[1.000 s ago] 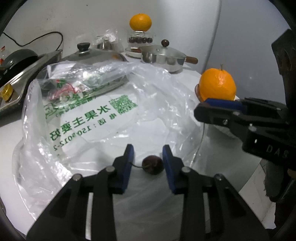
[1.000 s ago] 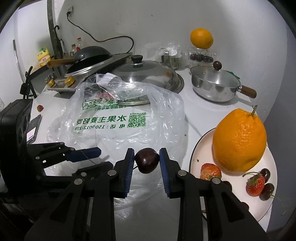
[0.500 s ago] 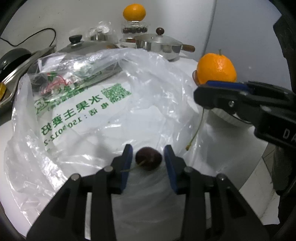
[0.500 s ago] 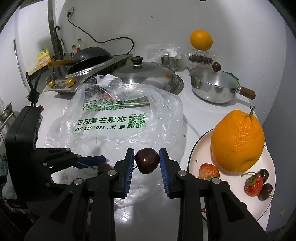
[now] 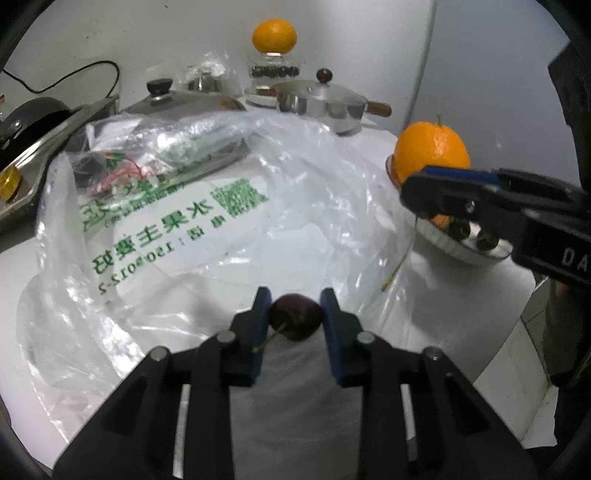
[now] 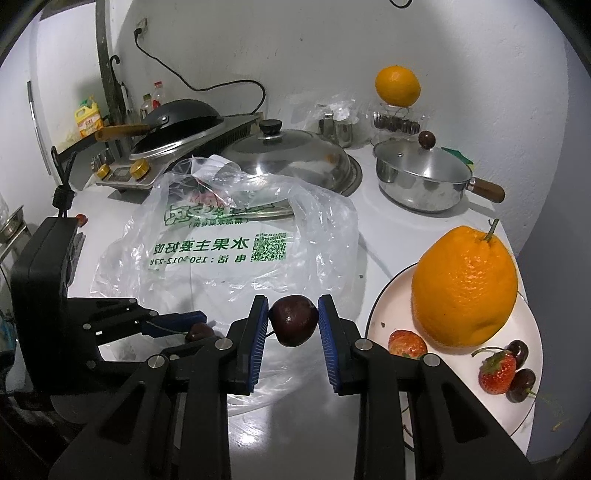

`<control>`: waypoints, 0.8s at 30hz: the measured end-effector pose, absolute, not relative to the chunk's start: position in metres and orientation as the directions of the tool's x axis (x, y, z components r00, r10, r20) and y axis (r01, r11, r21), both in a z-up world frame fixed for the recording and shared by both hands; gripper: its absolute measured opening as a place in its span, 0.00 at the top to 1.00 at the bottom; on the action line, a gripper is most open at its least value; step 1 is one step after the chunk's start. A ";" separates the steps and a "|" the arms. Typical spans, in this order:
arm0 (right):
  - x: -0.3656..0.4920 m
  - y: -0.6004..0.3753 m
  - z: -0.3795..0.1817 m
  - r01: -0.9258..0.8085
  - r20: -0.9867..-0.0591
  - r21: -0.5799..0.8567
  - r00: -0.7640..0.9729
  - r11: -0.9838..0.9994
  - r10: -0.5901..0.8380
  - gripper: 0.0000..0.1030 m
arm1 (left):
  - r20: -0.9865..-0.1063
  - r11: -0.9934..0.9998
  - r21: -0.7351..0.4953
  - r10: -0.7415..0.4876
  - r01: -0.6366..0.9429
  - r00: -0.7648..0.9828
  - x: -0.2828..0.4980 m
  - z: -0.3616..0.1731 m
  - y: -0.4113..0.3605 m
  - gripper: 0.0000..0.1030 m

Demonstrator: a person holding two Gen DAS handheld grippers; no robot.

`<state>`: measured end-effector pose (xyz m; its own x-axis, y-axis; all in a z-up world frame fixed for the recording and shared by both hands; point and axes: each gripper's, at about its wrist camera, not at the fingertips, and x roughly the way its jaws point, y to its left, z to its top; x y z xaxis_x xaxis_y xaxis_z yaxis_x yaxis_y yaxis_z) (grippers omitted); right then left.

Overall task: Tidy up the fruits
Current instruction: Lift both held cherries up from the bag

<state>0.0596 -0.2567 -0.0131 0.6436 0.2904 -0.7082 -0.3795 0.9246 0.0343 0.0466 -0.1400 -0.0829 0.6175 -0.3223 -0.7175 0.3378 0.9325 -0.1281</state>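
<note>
**Two cherries, two grippers**

While both tools sit low over the white counter (image 5: 461,295), the left wrist view shows the left gripper (image 5: 295,308) clamped on a dark cherry (image 5: 295,321), the blue pads pressing it from either side and its pale stem poking out toward the left finger. Just beyond lies a crumpled clear plastic bag (image 5: 177,221) with green lettering, spread over the counter. To the right, the right gripper (image 5: 443,184) reaches in sideways, and a thin stem hangs down beneath its tip. Behind it a big orange (image 5: 432,151) sits on a white plate (image 5: 454,251), with a couple of dark cherries on the plate as well. Farther back stand a lidded steel pot (image 5: 321,107) and a second orange (image 5: 274,36) perched on a jar.

From the right wrist view, the right gripper (image 6: 293,319) is also closed on a cherry (image 6: 293,319), a dark one, raised off the counter between the blue pads. Left of it the left gripper (image 6: 192,325) comes in low with its own cherry (image 6: 199,331) at the tip, over the near edge of the bag (image 6: 229,240). On the right, the plate (image 6: 384,306) carries the large orange (image 6: 465,288), two strawberries (image 6: 496,371) and two cherries. A domed steel lid (image 6: 288,162), the pot (image 6: 424,181) and a black wok (image 6: 177,114) line the back.
</note>
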 end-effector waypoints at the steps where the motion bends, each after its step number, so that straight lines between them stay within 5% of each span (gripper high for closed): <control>1: 0.059 -0.257 -0.011 -0.379 -0.706 0.033 0.647 0.925 0.290 0.71 | -0.713 0.934 -0.127 -0.321 0.335 0.624 0.046 -0.080 -0.139 0.72; 24: 0.048 -0.288 0.026 -0.342 -0.636 0.023 0.720 0.939 0.278 0.71 | -0.648 0.934 -0.102 -0.323 0.341 0.690 0.042 -0.036 -0.156 0.72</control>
<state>0.0482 -0.2880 0.0262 0.7198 0.2778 -0.6362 -0.3420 0.9394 0.0233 0.0421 -0.1558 -0.0359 0.6900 -0.3226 -0.6479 0.3410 0.9345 -0.1022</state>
